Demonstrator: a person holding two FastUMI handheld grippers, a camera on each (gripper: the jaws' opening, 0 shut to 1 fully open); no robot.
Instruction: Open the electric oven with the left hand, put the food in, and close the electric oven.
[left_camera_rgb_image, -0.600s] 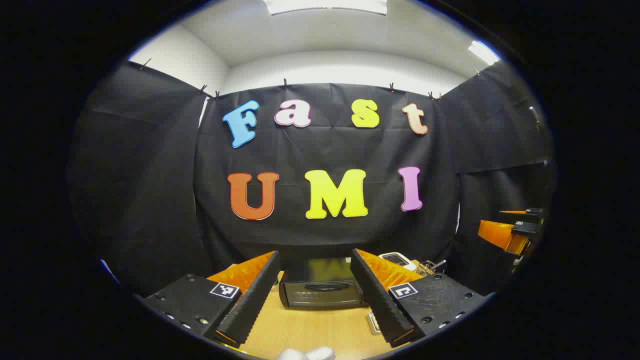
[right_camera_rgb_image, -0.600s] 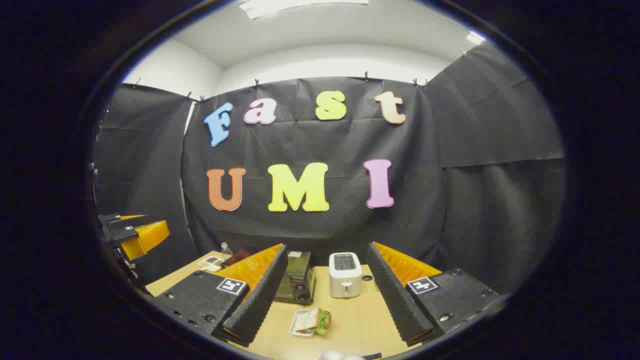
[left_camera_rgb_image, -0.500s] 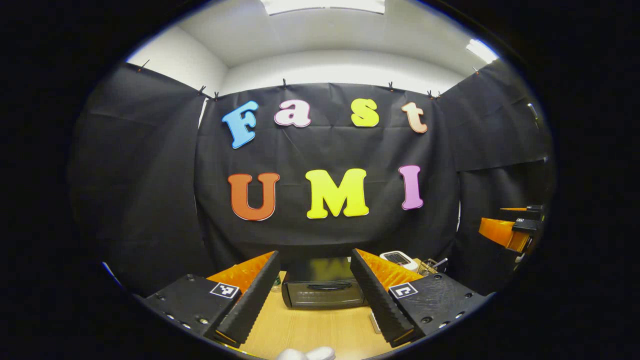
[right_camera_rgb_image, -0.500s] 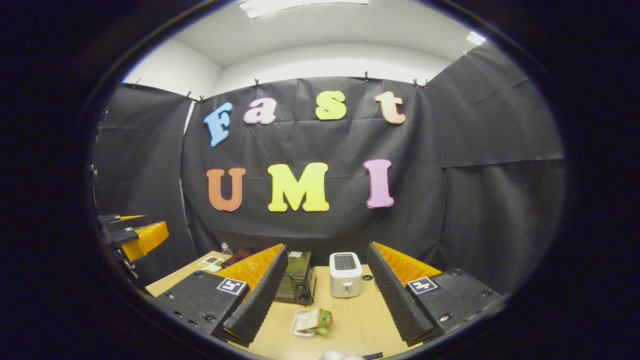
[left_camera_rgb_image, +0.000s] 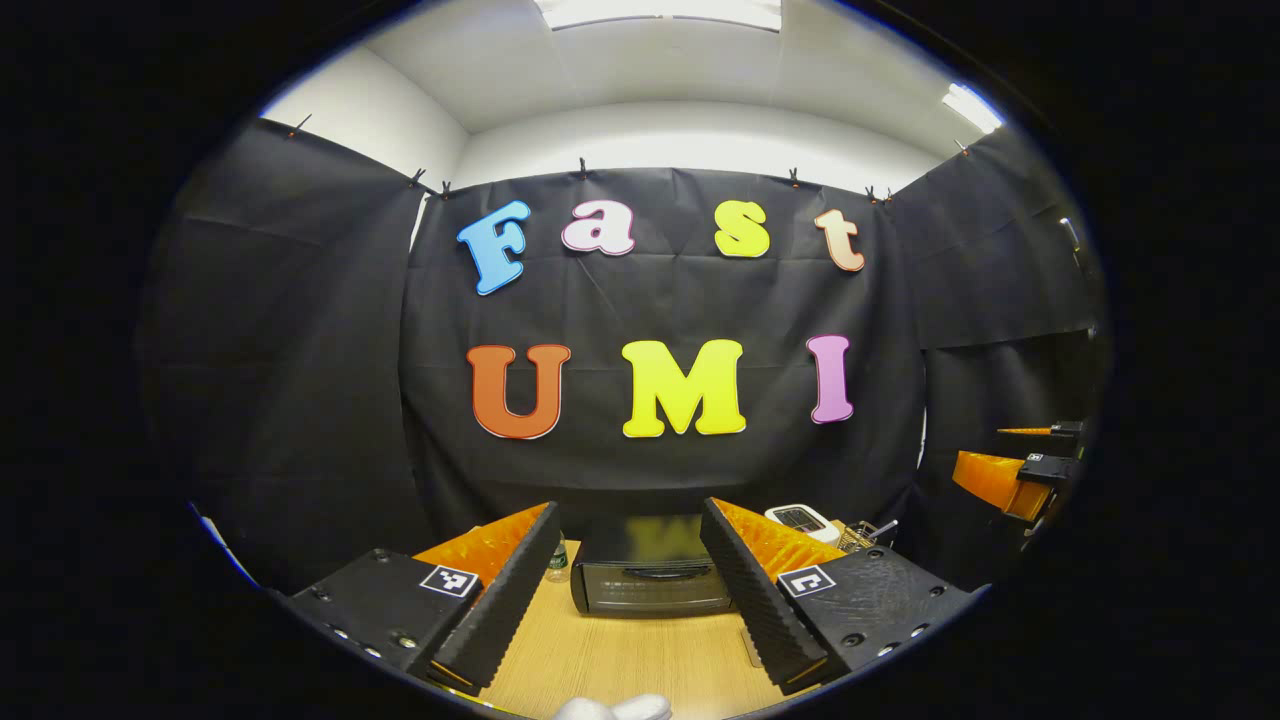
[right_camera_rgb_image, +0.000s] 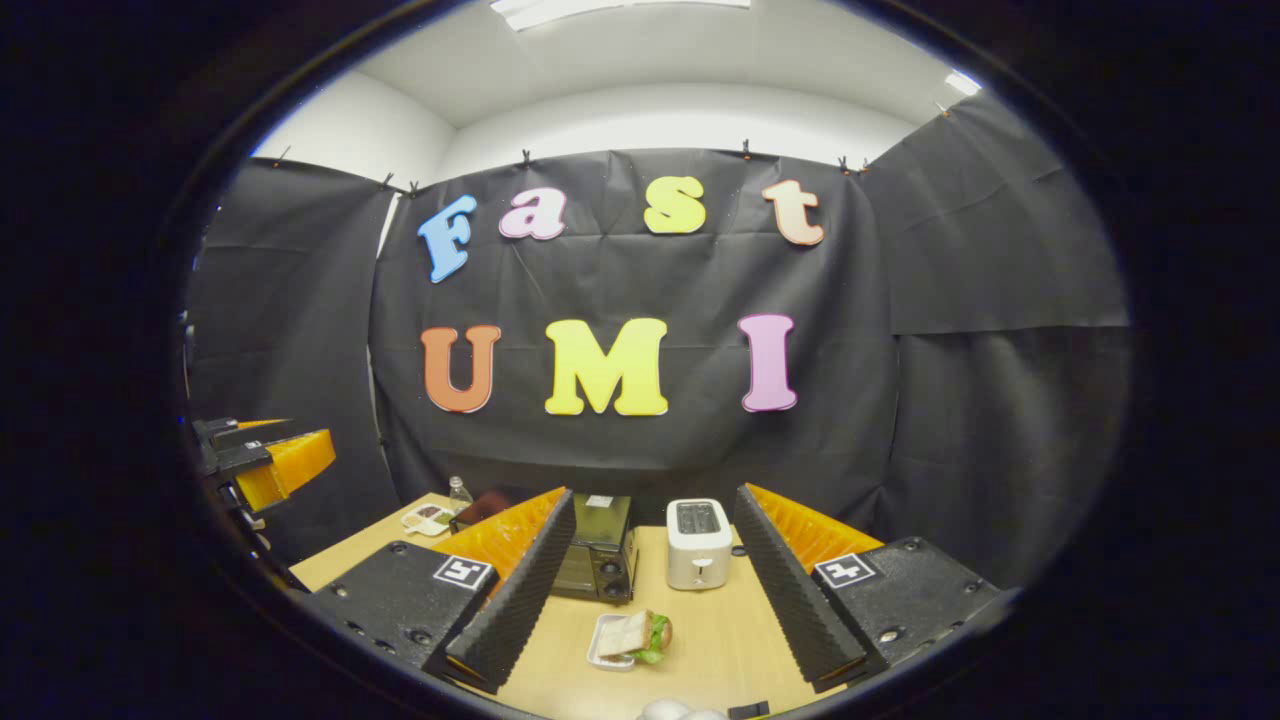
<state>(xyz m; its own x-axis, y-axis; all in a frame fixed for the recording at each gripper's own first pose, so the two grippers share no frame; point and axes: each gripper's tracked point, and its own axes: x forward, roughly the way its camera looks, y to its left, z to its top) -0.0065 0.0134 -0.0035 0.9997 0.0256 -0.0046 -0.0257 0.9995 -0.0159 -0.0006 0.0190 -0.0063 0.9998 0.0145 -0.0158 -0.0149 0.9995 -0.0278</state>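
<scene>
Black electric oven (left_camera_rgb_image: 650, 585), door shut, sits lower centre on the tabletop (left_camera_rgb_image: 620, 660); my left gripper (left_camera_rgb_image: 625, 590) has its jaws open and empty. I should approach the handle (left_camera_rgb_image: 655, 573) squarely before pulling down.

Black cloth walls (left_camera_rgb_image: 300, 380) clipped up, white ceiling (left_camera_rgb_image: 660, 80) with lit panels (left_camera_rgb_image: 660, 12), light wood worktop (right_camera_rgb_image: 720, 640).

Black oven (left_camera_rgb_image: 650, 585) shut on table; sandwich (right_camera_rgb_image: 640, 634) in white tray nearby.
</scene>
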